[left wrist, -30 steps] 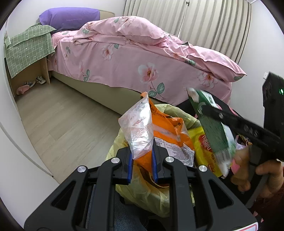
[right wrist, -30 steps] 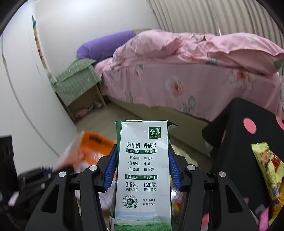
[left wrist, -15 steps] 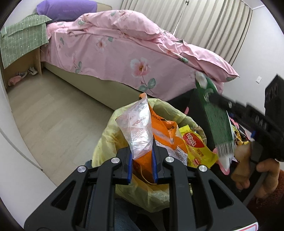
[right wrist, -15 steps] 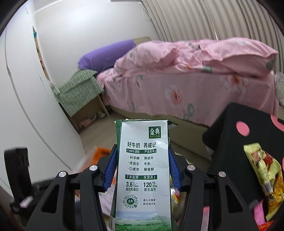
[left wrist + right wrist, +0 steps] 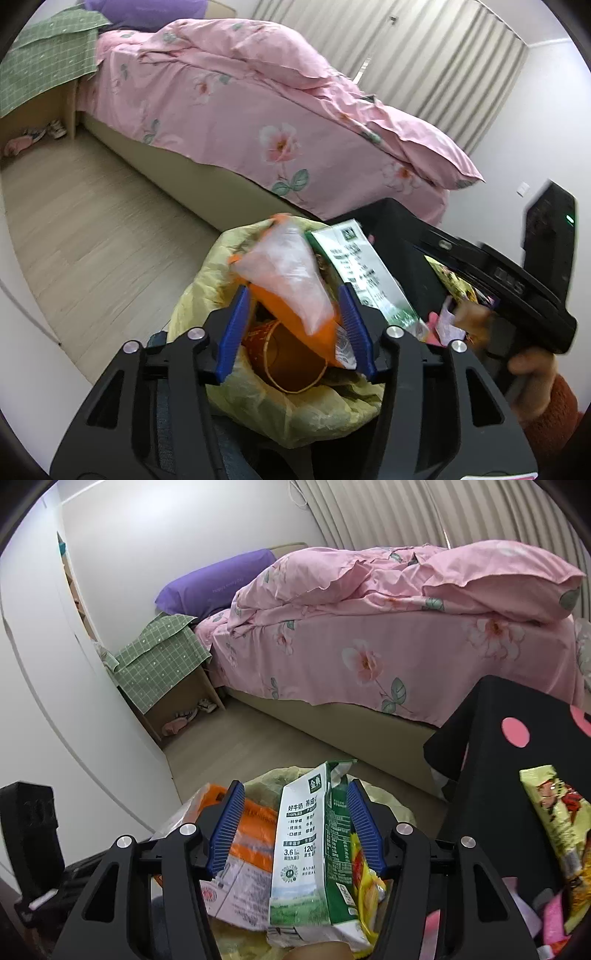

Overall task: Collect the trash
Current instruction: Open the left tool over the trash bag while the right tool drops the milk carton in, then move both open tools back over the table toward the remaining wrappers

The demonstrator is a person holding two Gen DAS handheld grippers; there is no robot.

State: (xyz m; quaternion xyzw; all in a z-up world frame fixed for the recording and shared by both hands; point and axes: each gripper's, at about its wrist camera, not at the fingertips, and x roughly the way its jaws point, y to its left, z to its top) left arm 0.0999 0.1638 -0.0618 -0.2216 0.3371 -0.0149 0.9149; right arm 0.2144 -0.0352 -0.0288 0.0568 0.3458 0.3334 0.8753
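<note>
A yellow trash bag (image 5: pixel 295 410) stands open below both grippers. My left gripper (image 5: pixel 295 328) is open above the bag mouth; an orange and clear snack wrapper (image 5: pixel 291 284) lies loose between its fingers, over a brown paper cup (image 5: pixel 291 363). My right gripper (image 5: pixel 295 827) is open; the green and white milk carton (image 5: pixel 306 856) stands loose between its fingers in the bag (image 5: pixel 266 779), also in the left wrist view (image 5: pixel 362 273). The orange wrapper (image 5: pixel 243 834) lies left of the carton.
A black stool with pink dots (image 5: pixel 517 738) stands right of the bag and carries a snack packet (image 5: pixel 561 819). A bed with a pink floral duvet (image 5: pixel 258 110) lies behind. A bedside table under a green cloth (image 5: pixel 162 657) stands at the left wall.
Both grippers have opened. The left let go of the orange wrapper and the right let go of the milk carton, which dropped and tilted into the bag.
</note>
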